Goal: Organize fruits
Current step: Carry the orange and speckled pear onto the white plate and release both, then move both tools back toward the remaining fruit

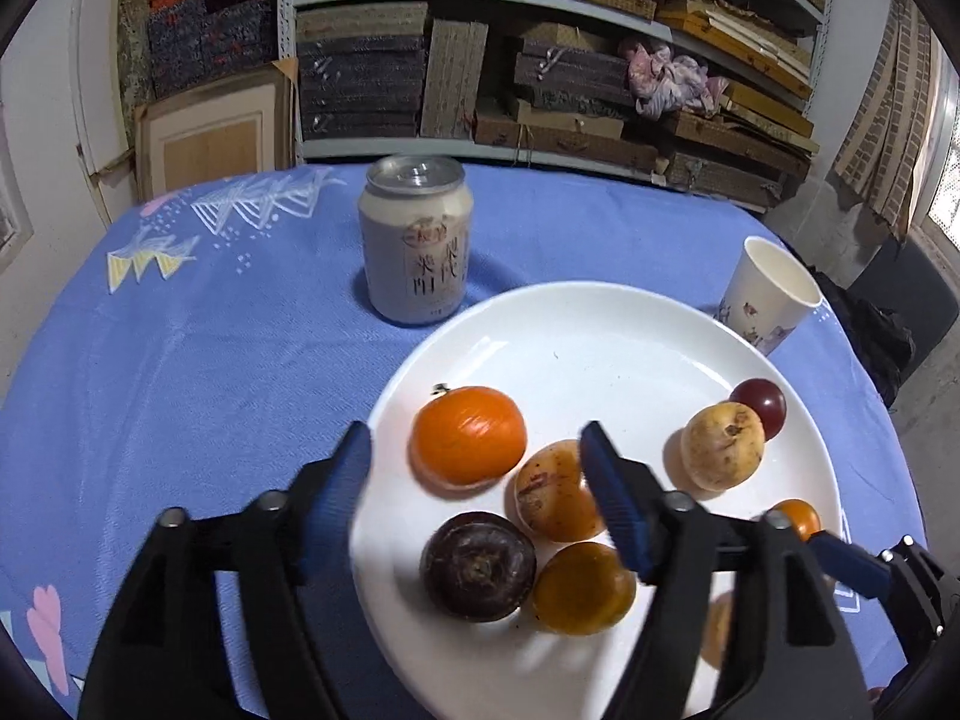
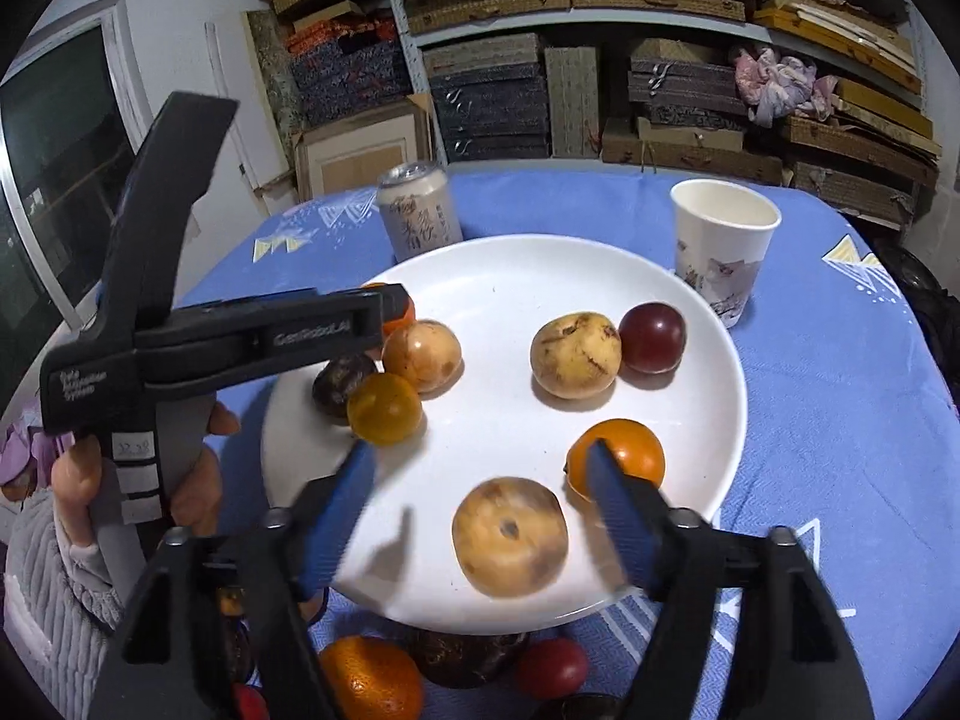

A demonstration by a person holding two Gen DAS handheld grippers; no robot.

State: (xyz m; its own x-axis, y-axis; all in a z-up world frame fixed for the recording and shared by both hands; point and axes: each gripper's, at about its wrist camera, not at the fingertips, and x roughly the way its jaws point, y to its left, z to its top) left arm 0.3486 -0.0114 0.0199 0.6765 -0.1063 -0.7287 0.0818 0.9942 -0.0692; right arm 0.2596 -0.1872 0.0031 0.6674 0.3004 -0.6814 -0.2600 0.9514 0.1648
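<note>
Hovering over the white plate [image 2: 708, 372], both grippers — left gripper [image 1: 480, 498], right gripper [image 2: 480, 498] — stand open, holding nothing. Tan fruit [image 2: 510, 534] at the plate's 6 o'clock looks light, smooth, bruisable — pinch gently across its widest middle.

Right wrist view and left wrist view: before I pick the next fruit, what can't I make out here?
- Fruits left on the blue tablecloth: right wrist view, near the bottom edge, partly hidden by the white plate and the right gripper; count unclear.
- Large orange fruit: right wrist view, mostly hidden behind the left gripper.
- Pale fruit: left wrist view, mostly hidden by the left gripper's finger.
- Silver drink can: label too small to read.
</note>
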